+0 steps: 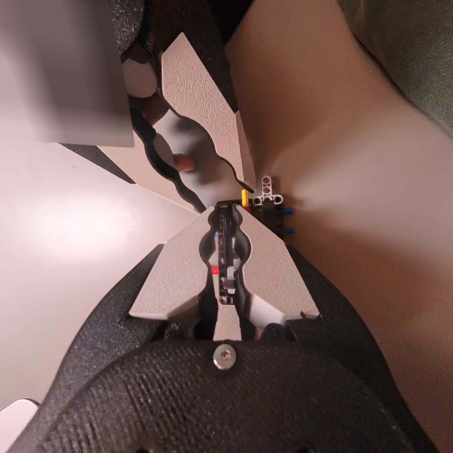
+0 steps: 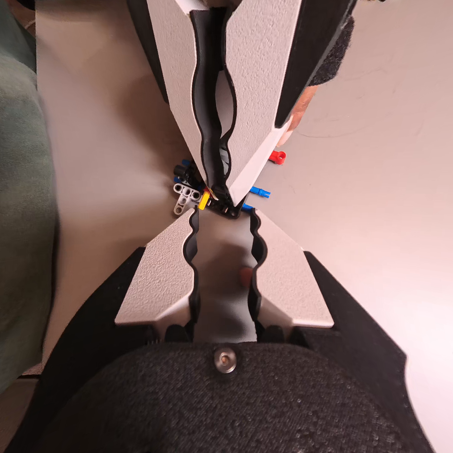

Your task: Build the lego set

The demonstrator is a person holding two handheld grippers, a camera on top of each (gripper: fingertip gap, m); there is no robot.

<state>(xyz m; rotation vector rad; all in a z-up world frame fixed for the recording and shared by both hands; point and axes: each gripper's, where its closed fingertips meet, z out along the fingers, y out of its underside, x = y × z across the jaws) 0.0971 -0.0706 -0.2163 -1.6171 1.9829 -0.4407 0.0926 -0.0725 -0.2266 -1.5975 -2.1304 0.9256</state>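
My left gripper (image 1: 226, 210) is shut on a black lego assembly (image 1: 226, 259). The assembly's long black holed beam runs between the fingers, with grey and red parts on it. Its far end (image 1: 269, 215) carries a yellow axle (image 1: 244, 196), a grey T-shaped beam (image 1: 266, 196) and blue pins (image 1: 289, 210). My right gripper (image 2: 224, 212) is open and empty, its tips just short of the assembly's black end (image 2: 220, 204). It faces the left gripper (image 2: 220, 196) tip to tip. The yellow axle (image 2: 204, 199) and grey T-beam (image 2: 185, 196) lie just left of the right gripper's tips.
A loose red piece (image 2: 278, 157) and a loose blue pin (image 2: 259, 192) lie on the pale table (image 2: 355, 220) to the right of the left gripper. Green cloth (image 2: 19, 196) borders the table's left side. A person's fingers show behind the grippers. Both grippers' tips are close together, under 4 cm apart.
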